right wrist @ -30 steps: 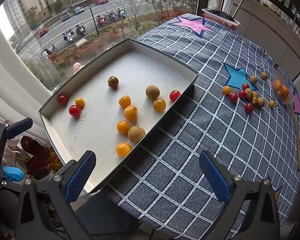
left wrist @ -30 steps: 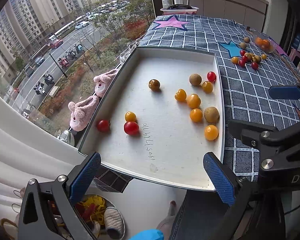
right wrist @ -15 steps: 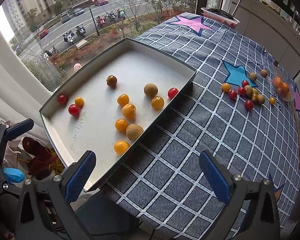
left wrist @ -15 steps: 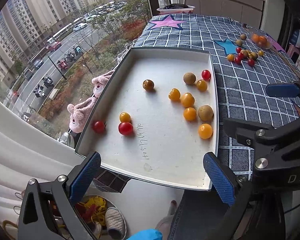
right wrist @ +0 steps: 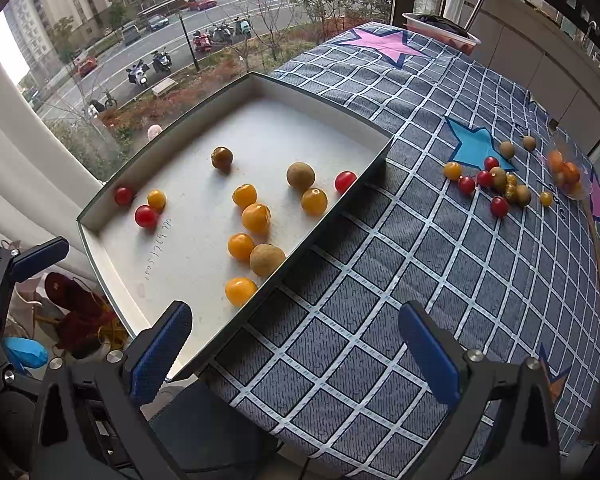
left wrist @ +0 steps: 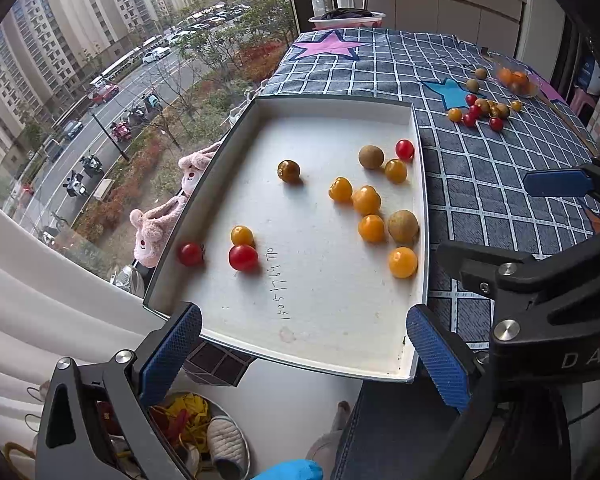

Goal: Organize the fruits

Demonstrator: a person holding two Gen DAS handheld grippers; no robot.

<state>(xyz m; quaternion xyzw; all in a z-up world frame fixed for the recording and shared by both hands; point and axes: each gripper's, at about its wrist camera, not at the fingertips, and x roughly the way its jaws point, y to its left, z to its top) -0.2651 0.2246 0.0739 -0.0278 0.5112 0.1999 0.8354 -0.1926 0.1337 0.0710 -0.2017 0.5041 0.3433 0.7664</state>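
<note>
White tray (left wrist: 320, 304), blue checked tablecloth (right wrist: 380, 300)

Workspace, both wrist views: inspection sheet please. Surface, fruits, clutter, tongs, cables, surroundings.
Surface: table under a checked cloth with star patches.
Job's things: white tray overhanging the table's window edge, holding twelve small fruits: red, orange, brown. Loose fruit pile on the cloth beyond the tray; clear bowl of orange fruit beside it.
Clutter: dish at the far table edge; stick along the right edge.
Tongs: left tongs open, empty, at the tray's near end; right tongs open, empty, above the cloth.
Cables: nothing seen.
Surroundings: window onto a street; pink slippers on the sill; shoes on the floor.
</note>
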